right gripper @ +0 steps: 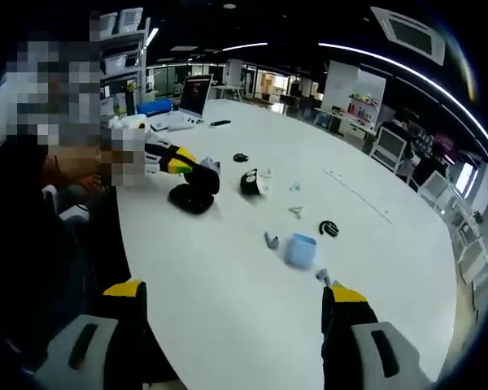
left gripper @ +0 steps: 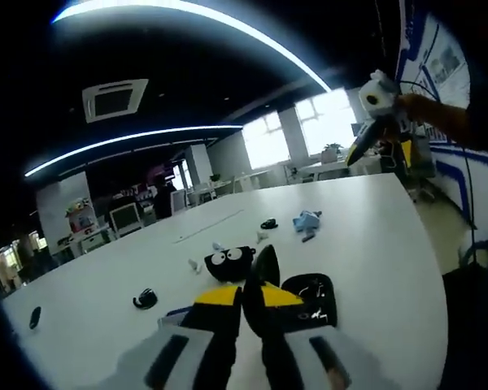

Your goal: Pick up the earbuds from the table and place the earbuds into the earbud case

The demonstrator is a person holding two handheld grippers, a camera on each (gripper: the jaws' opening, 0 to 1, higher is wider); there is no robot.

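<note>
A: Containers?

B: Black pouch point(left gripper: 312, 299) lies open just past my left gripper point(left gripper: 253, 286), small white bits inside, can't tell what. Black earbud case point(left gripper: 229, 263) with cartoon eyes sits beyond it. Light-blue case point(right gripper: 301, 249) sits mid-table; nothing visible in it.

A: Earbuds?

B: Loose white earbuds point(right gripper: 297, 211) on the white table point(right gripper: 228, 284) between the black case and the blue one.

A: Grippers?

B: Left jaws nearly closed, holding nothing I can see. Right gripper point(right gripper: 228, 296) wide open, empty, raised above the near table edge.

A: Room?

B: Office, strip lights, laptop point(right gripper: 191, 97) at the far end.
</note>
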